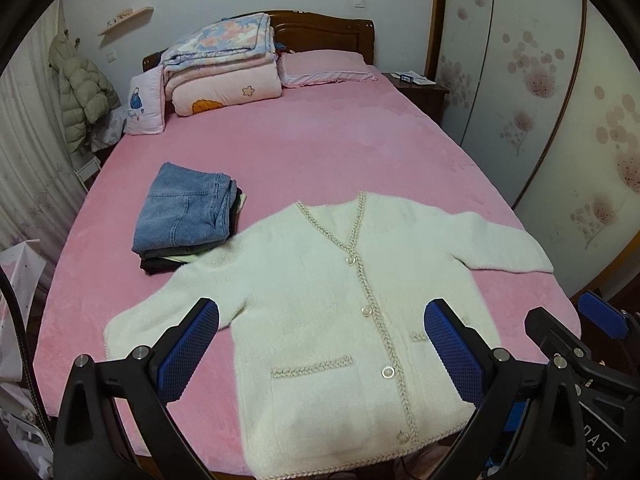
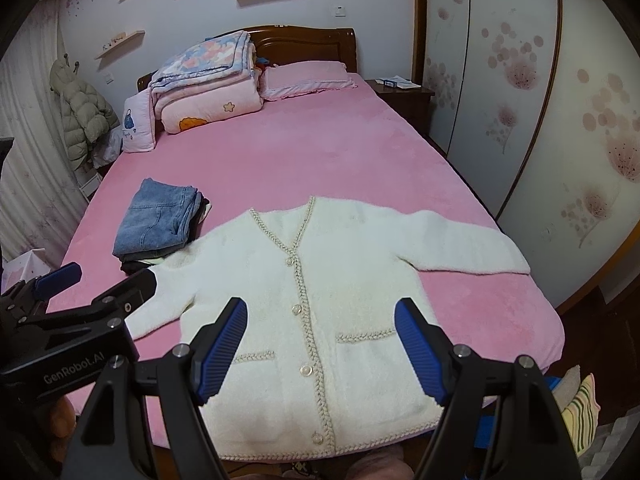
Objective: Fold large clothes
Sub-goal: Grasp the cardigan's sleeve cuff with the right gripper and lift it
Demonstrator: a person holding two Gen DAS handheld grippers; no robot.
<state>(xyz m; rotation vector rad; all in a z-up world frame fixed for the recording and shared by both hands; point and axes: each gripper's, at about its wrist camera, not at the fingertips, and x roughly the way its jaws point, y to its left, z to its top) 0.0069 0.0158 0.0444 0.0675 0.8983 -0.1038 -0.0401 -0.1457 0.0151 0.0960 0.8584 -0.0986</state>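
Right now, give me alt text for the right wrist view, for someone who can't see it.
A cream cardigan lies spread flat, buttoned, on a pink bed, below the open right gripper with nothing between its blue fingers. Folded jeans top a small pile to its left, and the left gripper shows at the left edge.

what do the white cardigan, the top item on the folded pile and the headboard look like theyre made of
White cardigan: a soft, fuzzy knit, probably fleecy or plush yarn, going by its matte nap; braided beige trim and glossy pearl-like buttons.
Top item on the folded pile: blue denim, with visible seams and faded wash.
Headboard: dark reddish wood with a slight sheen, likely varnished.
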